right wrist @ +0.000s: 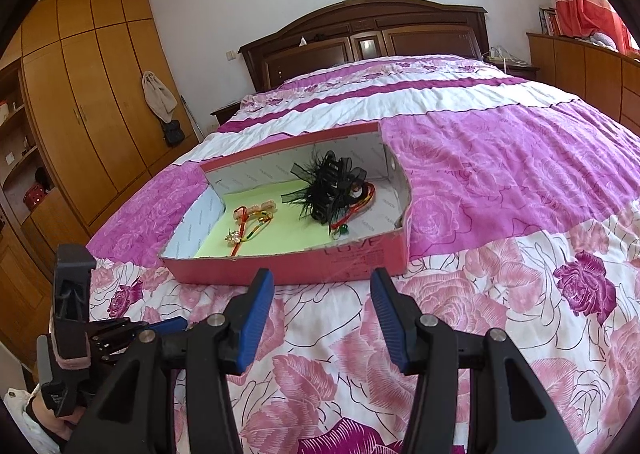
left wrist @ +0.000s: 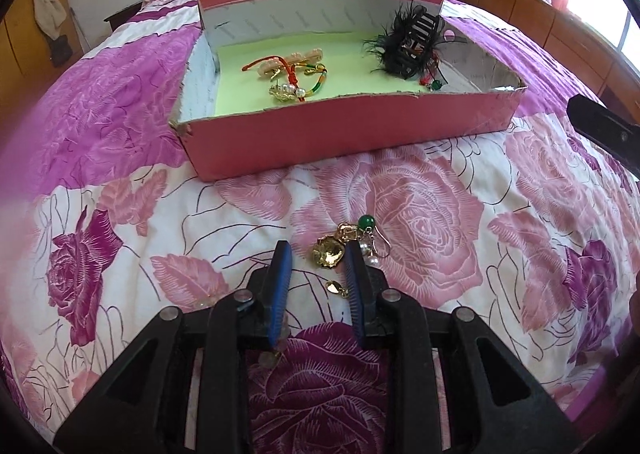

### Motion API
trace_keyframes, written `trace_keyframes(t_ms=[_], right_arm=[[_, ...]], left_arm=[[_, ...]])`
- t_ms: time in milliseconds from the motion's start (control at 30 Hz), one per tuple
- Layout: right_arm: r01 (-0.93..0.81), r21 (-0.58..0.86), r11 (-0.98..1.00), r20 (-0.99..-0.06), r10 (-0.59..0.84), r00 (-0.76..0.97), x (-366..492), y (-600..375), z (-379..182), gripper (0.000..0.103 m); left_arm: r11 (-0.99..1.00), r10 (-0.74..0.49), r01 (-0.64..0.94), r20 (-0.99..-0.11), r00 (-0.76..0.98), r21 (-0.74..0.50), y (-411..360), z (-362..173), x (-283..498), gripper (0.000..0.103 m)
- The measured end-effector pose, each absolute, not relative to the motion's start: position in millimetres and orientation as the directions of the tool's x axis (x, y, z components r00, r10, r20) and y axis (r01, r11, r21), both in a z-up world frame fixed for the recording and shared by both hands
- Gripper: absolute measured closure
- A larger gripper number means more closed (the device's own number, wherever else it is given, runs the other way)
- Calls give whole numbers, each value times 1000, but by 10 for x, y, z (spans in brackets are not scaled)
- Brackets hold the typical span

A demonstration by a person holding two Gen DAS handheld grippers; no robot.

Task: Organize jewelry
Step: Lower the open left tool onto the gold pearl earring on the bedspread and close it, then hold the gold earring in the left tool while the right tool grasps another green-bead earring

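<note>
Bed [left wrist: 132, 182] carried everything, floral pink/purple cover. Box [left wrist: 352, 130], red outside, sat open on it, green lining [left wrist: 256, 66] on its floor.

Inside the box: black feathered hair clip [left wrist: 408, 42] at the right end, with a green bead [left wrist: 437, 85] on red cord just in front of it. Left of centre in the box, a tangle of red/multicolour cord bracelet [left wrist: 308, 80] with pearls and a gold piece, lying on pale pink clips [left wrist: 304, 54].

Outside the box, on the bed in front of its near wall: gold earring [left wrist: 329, 253] with a green bead and pearls attached.

Left gripper [left wrist: 318, 250] pointed down at the bed, jaws narrow but not closed. Gold earring sat in the gap; right pad touching or just beside it, can't tell which, left pad clear. Pearl drop lay outside the right finger.

Right gripper [right wrist: 322, 286] hovered in front of the box, jaws about half apart, nothing between them.
</note>
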State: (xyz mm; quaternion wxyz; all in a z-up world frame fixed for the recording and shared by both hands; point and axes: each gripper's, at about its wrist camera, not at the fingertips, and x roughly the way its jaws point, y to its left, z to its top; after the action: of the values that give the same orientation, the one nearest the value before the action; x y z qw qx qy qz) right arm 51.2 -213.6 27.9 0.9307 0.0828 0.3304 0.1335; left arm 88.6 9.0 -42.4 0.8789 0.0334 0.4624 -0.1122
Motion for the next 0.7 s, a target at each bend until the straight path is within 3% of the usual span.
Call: trace_keyframes(t_ms=[133,700], right_arm=[[-195,247,949,-602,308,737,517,-2116,253,49],[-250,232,940,-650,341,679,543,-1824,164,49]], left_arm=[[966,-196,248,-817,542,-68,83,-436,896,103],[968,-247,188,-733,634,-164,418,-58,832,103]])
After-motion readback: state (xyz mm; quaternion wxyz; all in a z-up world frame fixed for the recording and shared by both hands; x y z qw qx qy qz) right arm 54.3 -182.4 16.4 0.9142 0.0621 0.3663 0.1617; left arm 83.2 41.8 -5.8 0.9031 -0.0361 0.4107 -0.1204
